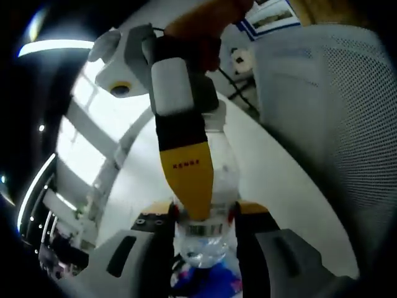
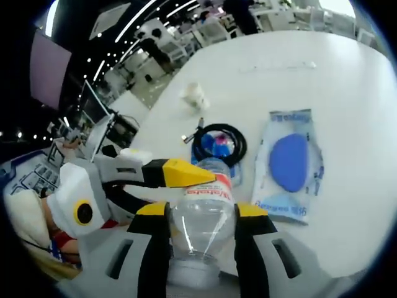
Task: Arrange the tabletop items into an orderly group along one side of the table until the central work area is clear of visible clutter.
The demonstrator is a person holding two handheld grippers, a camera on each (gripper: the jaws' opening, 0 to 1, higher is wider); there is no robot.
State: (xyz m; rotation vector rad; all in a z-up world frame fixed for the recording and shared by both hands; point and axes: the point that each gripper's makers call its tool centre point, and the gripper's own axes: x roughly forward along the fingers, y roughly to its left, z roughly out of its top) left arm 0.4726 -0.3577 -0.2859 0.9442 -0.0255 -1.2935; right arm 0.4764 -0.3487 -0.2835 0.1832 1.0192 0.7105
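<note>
Here, clear ribbed plastic bottle point(image 2: 200, 230)

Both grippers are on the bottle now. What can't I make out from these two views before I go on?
- Bottle cap end: in the right gripper view, the left gripper's yellow tip covers it.
- Bottle label text: blurred in the left gripper view, cut off at the bottom edge.
- Small white object on the table: too small to identify.
- Item inside the black cable coil: partly hidden, blurred.
</note>
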